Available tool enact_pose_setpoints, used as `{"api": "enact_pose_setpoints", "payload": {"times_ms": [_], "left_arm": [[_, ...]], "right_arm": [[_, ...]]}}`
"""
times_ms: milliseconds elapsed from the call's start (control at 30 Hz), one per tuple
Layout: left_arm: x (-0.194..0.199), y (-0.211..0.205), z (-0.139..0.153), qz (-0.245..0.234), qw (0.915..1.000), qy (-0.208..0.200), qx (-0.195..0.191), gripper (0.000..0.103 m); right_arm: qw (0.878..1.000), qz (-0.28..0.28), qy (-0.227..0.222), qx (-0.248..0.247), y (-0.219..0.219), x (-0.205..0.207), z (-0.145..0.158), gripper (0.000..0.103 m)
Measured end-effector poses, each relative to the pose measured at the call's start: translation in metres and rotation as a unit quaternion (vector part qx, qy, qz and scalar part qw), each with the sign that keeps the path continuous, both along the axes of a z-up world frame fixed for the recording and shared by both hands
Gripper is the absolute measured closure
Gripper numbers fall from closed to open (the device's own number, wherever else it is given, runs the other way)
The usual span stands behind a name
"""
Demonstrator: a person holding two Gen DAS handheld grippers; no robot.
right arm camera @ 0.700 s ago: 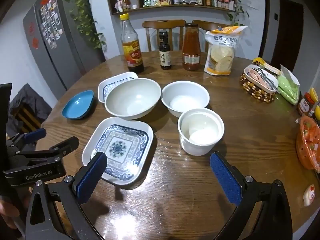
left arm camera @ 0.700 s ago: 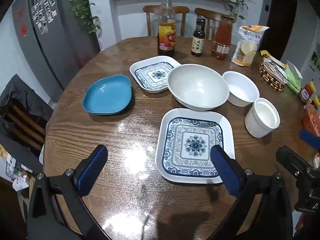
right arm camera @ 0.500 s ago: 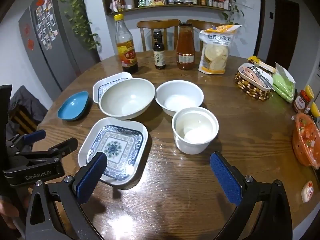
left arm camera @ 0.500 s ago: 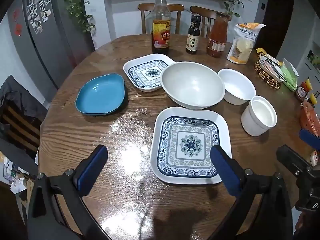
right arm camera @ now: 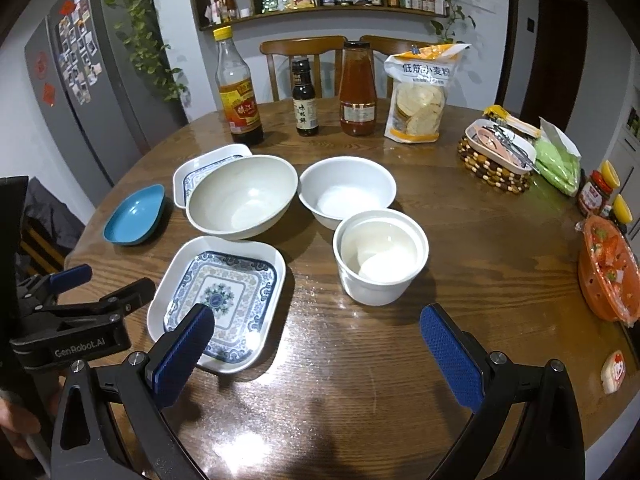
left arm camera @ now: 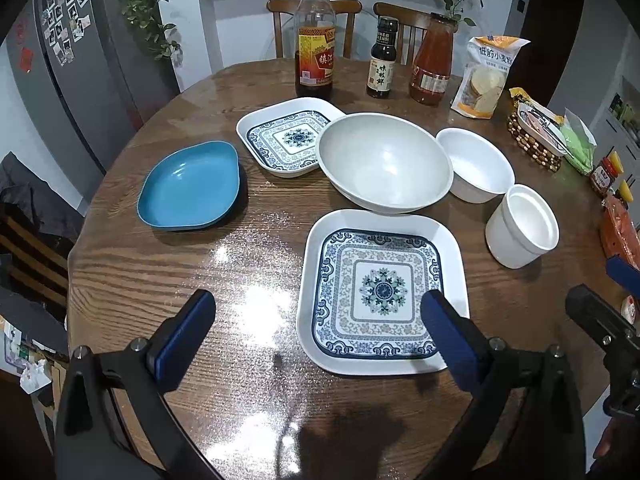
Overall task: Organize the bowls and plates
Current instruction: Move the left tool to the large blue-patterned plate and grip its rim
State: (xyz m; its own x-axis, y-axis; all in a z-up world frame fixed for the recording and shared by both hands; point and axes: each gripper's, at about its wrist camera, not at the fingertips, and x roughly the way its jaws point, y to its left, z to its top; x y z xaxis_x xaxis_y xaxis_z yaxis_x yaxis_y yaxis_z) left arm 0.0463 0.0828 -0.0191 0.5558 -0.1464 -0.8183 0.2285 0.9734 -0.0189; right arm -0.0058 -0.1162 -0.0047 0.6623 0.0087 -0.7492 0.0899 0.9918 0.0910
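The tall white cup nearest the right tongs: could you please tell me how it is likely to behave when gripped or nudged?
The tall white cup looks rigid and glossy, so the pads may slip on its smooth wall. It stands taller than the small white bowl beside it, on a narrower base, so a high push could probably tip it. It appears empty, so likely fairly light, though perhaps breakable.

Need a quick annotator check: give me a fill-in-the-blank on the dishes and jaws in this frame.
1. The oval dish at the far left of the dishes is ____ in colour.
2. The number of square patterned plates on the table is ____.
3. The jaws of the left gripper and the right gripper are both ____.
4. The large bowl hides part of the far patterned ____.

Missing words: blue; two; open; plate
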Motion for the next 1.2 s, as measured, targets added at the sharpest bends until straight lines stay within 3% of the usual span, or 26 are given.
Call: {"api": "enact_pose_setpoints", "payload": {"times_ms": [133,267,500,667,767,900,1133,1200], "left_arm": [[0.004,0.003,-0.002,0.006,0.9999,0.005,-0.013,0.000],[0.006,0.003,-0.004,0.011,0.9999,0.004,-0.003,0.000],[0.008,0.004,-0.007,-0.007,0.9998,0.014,-0.015,0.000],[0.015,0.014,-0.009,-0.029,0.9956,0.039,-0.080,0.000],[0.016,0.015,-0.010,-0.033,0.9954,0.029,-0.085,0.000],[0.026,0.019,-0.019,-0.038,0.9930,0.044,-0.103,0.000],[0.039,0.015,-0.038,-0.048,0.9931,0.079,-0.072,0.001],[0.043,0.016,-0.045,-0.043,0.9937,0.084,-0.061,0.008]], "right_arm": [[1.000,-0.003,0.002,0.010,0.000,0.001,-0.002,0.000],[1.000,-0.002,-0.001,0.011,0.003,0.002,-0.004,0.000],[1.000,0.000,0.000,0.002,0.006,0.004,-0.008,0.000],[0.999,0.012,0.017,0.050,0.005,0.009,-0.020,0.000],[0.996,0.017,0.029,0.084,0.006,0.014,-0.033,0.000],[0.992,0.016,0.050,0.116,0.008,0.021,-0.050,0.000],[0.987,0.024,0.089,0.129,0.017,0.037,-0.077,0.001],[0.989,0.028,0.089,0.118,0.020,0.043,-0.082,0.002]]}}
